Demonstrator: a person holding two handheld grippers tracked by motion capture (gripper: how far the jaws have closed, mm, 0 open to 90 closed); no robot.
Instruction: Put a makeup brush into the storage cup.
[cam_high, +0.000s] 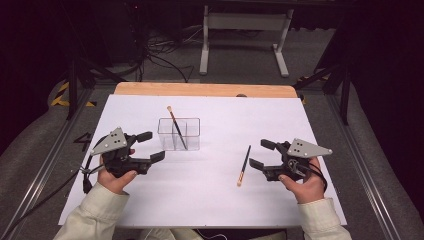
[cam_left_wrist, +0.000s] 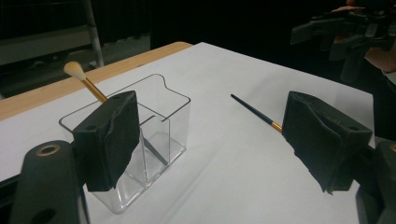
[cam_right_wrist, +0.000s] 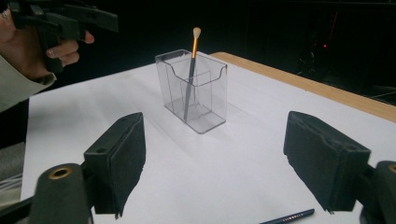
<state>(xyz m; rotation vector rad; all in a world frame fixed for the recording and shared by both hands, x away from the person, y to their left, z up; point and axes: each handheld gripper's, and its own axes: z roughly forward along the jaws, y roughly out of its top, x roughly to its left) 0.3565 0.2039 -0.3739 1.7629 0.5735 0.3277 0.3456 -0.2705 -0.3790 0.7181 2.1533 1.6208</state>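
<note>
Makeup brush (cam_high: 244, 165) lies flat on the table (cam_high: 210, 200) toward its right edge, just ahead of the right hand-held gripper (cam_high: 259, 154), jaws apart and empty. Second brush (cam_high: 176, 128) leans bristles-up inside the clear organizer (cam_high: 179, 134), evidently stowed; left hand-held gripper (cam_high: 150, 146) is likewise apart.

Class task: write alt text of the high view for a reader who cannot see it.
A person holds two open grippers over a white table: the left gripper beside a clear holder with one brush standing inside, the right gripper near a second brush lying flat.
</note>
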